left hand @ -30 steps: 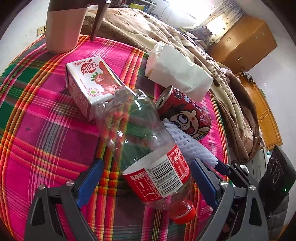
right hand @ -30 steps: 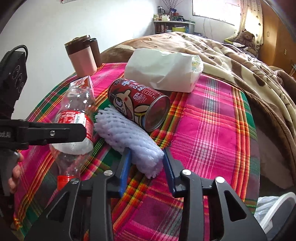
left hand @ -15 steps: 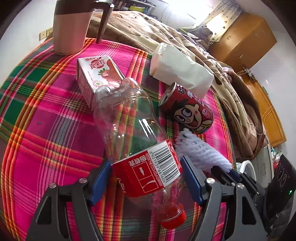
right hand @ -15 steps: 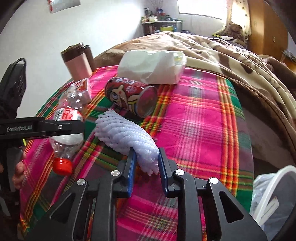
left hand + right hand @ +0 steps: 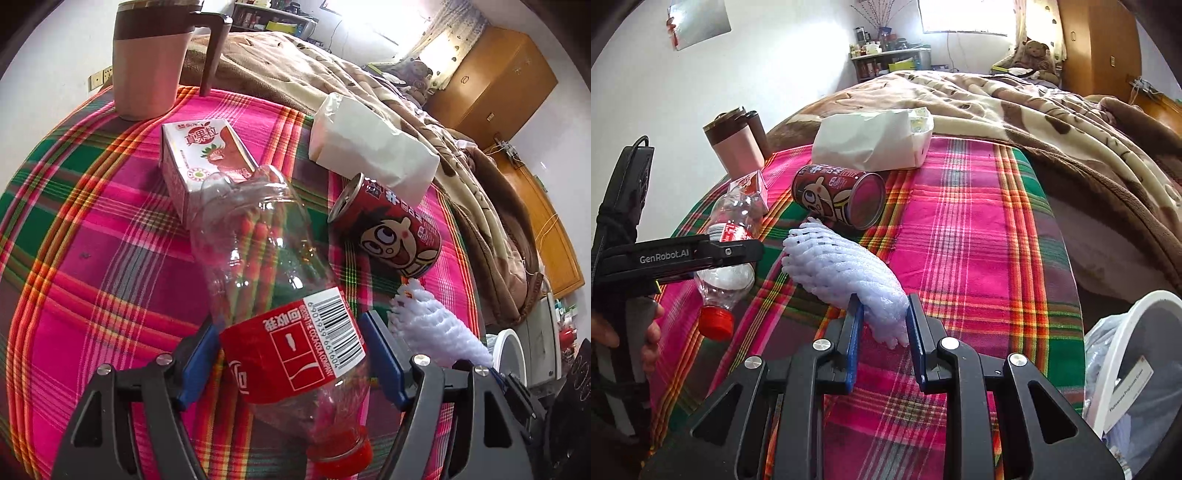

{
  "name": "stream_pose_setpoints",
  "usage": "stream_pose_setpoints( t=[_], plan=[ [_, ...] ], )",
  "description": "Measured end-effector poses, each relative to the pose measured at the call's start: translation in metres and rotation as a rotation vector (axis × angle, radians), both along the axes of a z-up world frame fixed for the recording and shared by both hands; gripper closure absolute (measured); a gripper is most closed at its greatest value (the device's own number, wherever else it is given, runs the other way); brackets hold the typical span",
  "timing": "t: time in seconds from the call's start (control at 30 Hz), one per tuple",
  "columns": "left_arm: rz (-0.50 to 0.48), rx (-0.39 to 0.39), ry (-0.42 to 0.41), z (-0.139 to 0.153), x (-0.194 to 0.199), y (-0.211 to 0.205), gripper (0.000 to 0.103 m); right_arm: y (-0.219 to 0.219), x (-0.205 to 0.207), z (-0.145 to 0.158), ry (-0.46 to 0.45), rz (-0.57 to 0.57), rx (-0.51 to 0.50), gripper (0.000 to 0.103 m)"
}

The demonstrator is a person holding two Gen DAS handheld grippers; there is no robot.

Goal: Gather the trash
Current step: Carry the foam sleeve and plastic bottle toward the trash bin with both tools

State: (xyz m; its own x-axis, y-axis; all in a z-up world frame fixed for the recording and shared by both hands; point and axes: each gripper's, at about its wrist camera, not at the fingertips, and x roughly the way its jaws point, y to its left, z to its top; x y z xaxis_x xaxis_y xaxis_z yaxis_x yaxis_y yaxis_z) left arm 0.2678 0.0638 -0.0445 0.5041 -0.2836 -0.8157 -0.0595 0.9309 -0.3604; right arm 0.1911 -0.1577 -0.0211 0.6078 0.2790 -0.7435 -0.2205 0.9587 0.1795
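Grip number one: the left gripper [image 5: 291, 363] is clamping its blue pads on the red label of the clear plastic bottle [image 5: 258, 266], jaws about halfway in, having just been closing on it. The label is showing a barcode and "THE COCA-COLA COMPANY" beside white Chinese characters. The bottle is lying on the plaid tablecloth [image 5: 81, 258], red cap [image 5: 341, 454] pointing back toward the camera, its base touching the strawberry drink carton [image 5: 203, 162], which is carrying red Chinese lettering and a strawberry picture.

Over on the other side, the right gripper [image 5: 882, 332] is pinching the near end of the white foam fruit net [image 5: 842, 269], jaws nearly together after closing on it. The net is stretching away from the pads toward the red can [image 5: 838, 195], which is lying on its side just beyond, showing a cartoon face; its lettering is too small to read. Seen from this camera, the left gripper's black arm is reading "GenRobot.AI" in white, with a person's fingers [image 5: 652, 328] wrapping the handle below.

Further back, a white paper bag [image 5: 871, 142] is sitting at the cloth's far edge, and a pink mug [image 5: 737, 147] with a brown lid is standing upright behind the carton. At lower right, a white-rimmed bin [image 5: 1123, 354] with a plastic liner is waiting beside the table, its sticker print being unreadable.
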Motion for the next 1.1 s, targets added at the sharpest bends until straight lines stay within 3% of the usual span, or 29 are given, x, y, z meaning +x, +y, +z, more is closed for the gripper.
stream_pose_setpoints(
  t=[0.3, 1.1],
  plan=[
    [-0.021, 0.001, -0.026, 0.007, -0.021, -0.009, 0.028, -0.015, -0.016, 0.009, -0.032, -0.049, 0.05, 0.079],
    [-0.244, 0.001, -0.201, 0.069, -0.1, -0.096, 0.028, -0.092, -0.088, 0.047, -0.161, -0.229, 0.114, 0.079]
  ],
)
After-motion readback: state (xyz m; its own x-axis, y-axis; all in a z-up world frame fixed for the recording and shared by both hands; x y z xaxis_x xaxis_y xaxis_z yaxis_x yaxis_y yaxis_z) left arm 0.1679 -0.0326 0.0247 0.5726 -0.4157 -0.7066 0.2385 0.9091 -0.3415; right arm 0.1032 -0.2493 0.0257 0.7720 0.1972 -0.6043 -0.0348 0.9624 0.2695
